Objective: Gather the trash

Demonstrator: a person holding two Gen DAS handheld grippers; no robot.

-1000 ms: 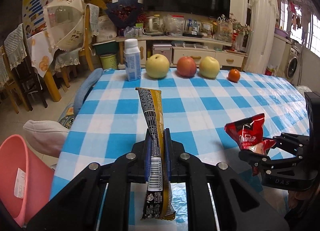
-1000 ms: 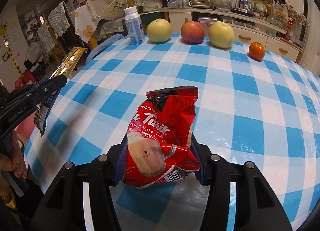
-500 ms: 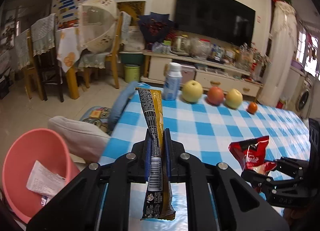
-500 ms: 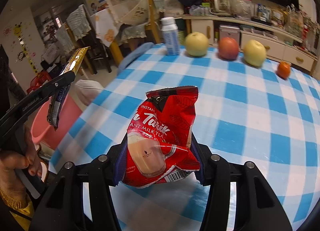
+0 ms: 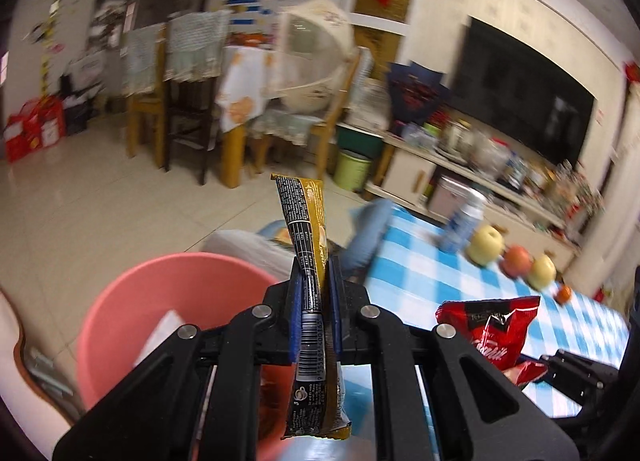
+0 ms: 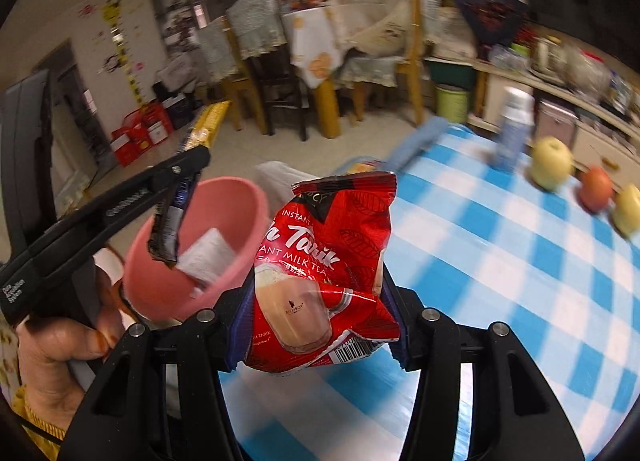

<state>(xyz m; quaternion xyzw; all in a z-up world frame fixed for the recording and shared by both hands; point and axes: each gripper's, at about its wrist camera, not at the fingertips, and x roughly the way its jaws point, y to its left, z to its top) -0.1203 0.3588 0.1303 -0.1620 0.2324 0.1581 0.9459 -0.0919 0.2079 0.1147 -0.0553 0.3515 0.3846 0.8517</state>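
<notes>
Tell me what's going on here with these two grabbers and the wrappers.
A person is clearing trash off a blue checked table. The left gripper is shut on a long gold and black sachet, held over the pink bin beside the table. The right gripper is shut on a red milk tea packet, above the table edge near the bin. Some paper already lies in the bin. Neither wrapper has been dropped yet. A bottle and fruit remain on the table.

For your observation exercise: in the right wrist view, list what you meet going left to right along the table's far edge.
White bottle → yellow-green apple → red apple → second yellow apple, all standing on the checked tablecloth.
</notes>
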